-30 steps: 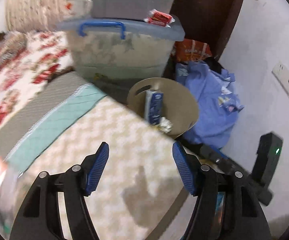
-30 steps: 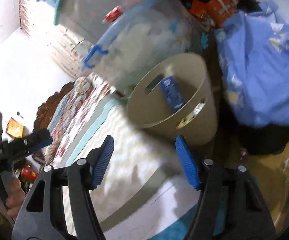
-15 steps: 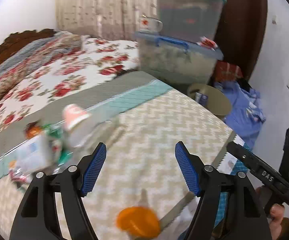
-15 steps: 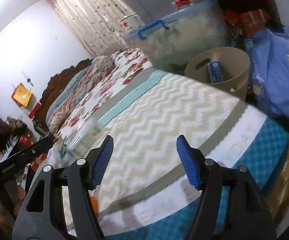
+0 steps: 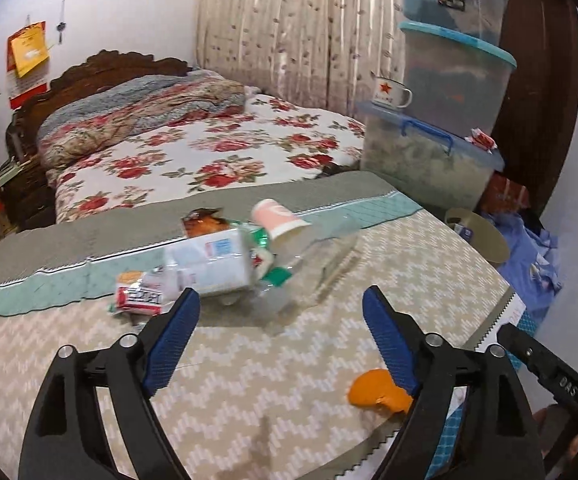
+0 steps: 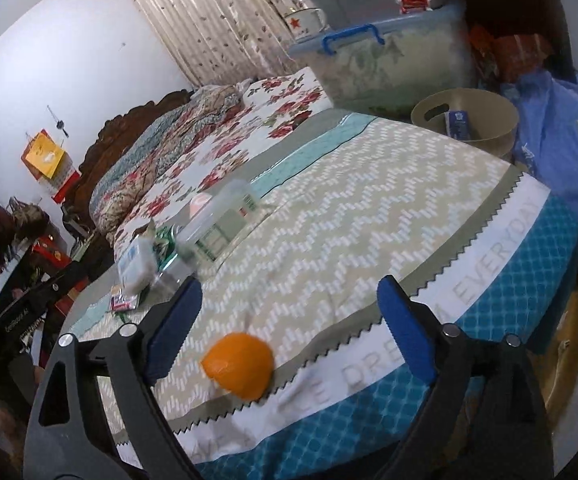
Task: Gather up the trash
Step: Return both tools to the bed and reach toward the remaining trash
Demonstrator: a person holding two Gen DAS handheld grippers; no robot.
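An orange peel (image 6: 238,364) is seen near the bed's (image 6: 369,216) edge, between the spread jaws of the right gripper (image 6: 289,328). A litter pile (image 5: 217,264) with a paper cup (image 5: 277,220) lies ahead of the left gripper (image 5: 281,340), likewise released. A beige bin (image 6: 489,120) stands beyond the corner, holding 1 blue carton (image 6: 457,123).

3 stacked storage bins (image 5: 445,92) (enamel mug (image 5: 389,92) beside) flank the floral bed (image 5: 217,160).

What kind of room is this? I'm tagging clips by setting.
Most likely a bedroom in a home: a bed with a floral bedspread and carved wooden headboard, a curtain, and stacked plastic storage bins beside it.
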